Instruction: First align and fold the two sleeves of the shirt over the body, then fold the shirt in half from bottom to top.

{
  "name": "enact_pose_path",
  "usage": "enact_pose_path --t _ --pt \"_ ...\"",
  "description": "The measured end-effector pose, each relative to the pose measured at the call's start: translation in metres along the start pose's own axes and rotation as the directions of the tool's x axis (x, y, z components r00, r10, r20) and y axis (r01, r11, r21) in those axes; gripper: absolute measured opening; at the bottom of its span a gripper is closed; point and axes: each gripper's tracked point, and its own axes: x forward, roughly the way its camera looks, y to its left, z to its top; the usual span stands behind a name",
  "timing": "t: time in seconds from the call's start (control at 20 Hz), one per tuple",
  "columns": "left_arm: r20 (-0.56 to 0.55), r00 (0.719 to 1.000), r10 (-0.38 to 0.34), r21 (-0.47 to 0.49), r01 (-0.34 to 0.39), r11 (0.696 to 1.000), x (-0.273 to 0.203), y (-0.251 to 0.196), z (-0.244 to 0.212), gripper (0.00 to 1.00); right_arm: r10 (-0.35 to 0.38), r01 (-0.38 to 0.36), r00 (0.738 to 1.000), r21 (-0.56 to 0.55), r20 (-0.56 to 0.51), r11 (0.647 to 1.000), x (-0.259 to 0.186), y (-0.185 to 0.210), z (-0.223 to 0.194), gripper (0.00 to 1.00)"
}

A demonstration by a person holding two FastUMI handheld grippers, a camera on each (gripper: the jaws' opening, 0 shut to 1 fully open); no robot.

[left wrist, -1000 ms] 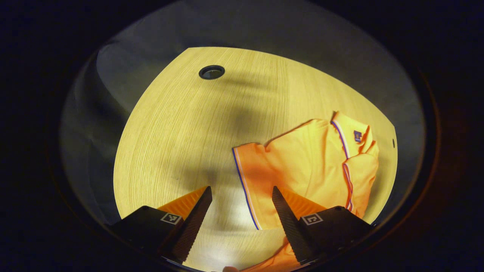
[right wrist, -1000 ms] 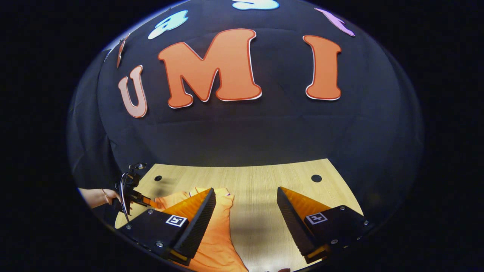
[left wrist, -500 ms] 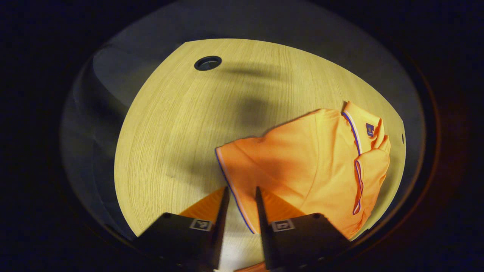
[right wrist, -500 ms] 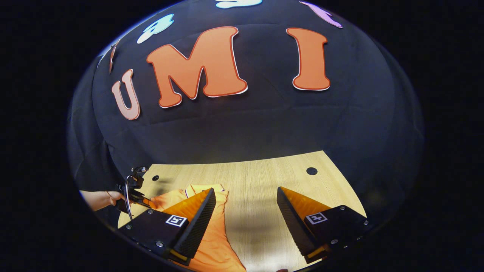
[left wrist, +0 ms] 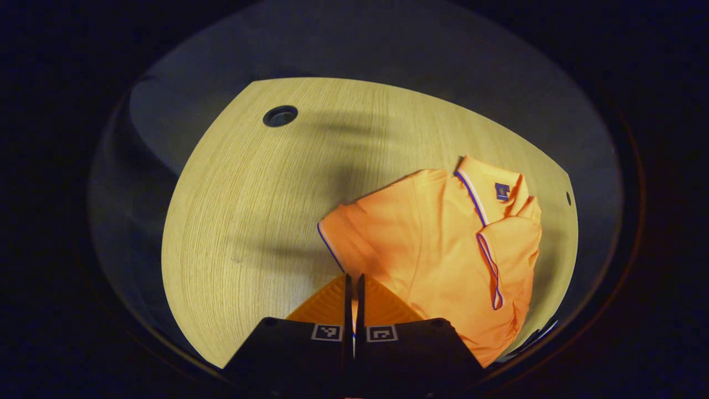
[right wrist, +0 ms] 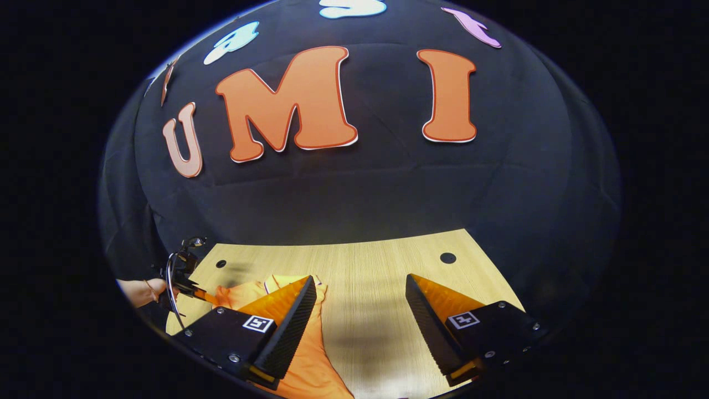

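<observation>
Left gripper (left wrist: 354, 288) now clamped on sleeve hem (left wrist: 331, 247), lower centre, open a second ago. Shirt (left wrist: 443, 249) right of centre on table (left wrist: 249, 194). Right gripper (right wrist: 360, 310) spread, empty. Sleeve fold starting.

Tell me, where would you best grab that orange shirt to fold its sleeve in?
Probably at the sleeve cuff, by its striped hem, coming in low from the shirt's outer side. That edge lies flat and free on the table, so two fingers can pinch it. The left gripper looks closed right there.
</observation>
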Motion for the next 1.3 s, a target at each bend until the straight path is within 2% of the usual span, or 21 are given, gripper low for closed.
enact_pose_path --t 0.15,0.35,0.65,0.8,1.0,1.1,1.15,1.2,1.3 --pt "0.051 0.995 -0.084 0.090 0.079 0.993 -0.039 -0.048 0.015 0.01 0.004 -0.003 1.000 -0.012 0.025 1.000 -0.005 0.006 0.007 0.98" --pt "0.066 0.983 -0.174 0.190 0.159 0.969 -0.065 -0.117 0.026 0.01 0.010 -0.010 0.999 -0.009 0.046 1.000 -0.017 0.007 0.014 0.98" --pt "0.012 0.961 -0.278 0.235 0.267 0.935 -0.053 -0.215 0.013 0.01 -0.040 0.040 0.998 0.008 0.046 0.999 -0.029 -0.024 0.010 0.98" --pt "-0.021 0.963 -0.269 0.266 0.264 0.927 -0.037 -0.245 0.003 0.01 -0.058 0.057 0.998 0.033 0.026 0.998 -0.030 -0.035 0.000 0.98" --pt "-0.052 0.971 -0.232 0.260 0.237 0.936 -0.006 -0.261 -0.009 0.01 -0.067 0.067 0.998 0.035 -0.008 0.997 -0.032 -0.043 -0.013 0.98" --pt "-0.056 0.975 -0.216 0.226 0.223 0.948 0.001 -0.261 -0.012 0.02 -0.070 0.071 0.997 0.036 -0.019 0.997 -0.033 -0.044 -0.020 0.99" --pt "-0.046 0.974 -0.220 0.215 0.225 0.950 0.005 -0.264 -0.013 0.04 -0.071 0.072 0.997 0.034 -0.026 0.997 -0.033 -0.045 -0.023 0.98" --pt "-0.046 0.971 -0.234 0.204 0.239 0.949 0.004 -0.267 -0.014 0.12 -0.073 0.074 0.997 0.032 -0.037 0.997 -0.034 -0.046 -0.026 0.98" --pt "-0.025 0.960 -0.278 0.169 0.279 0.945 -0.003 -0.276 -0.013 0.14 -0.066 0.068 0.997 0.037 -0.046 0.997 -0.032 -0.045 -0.029 0.99"
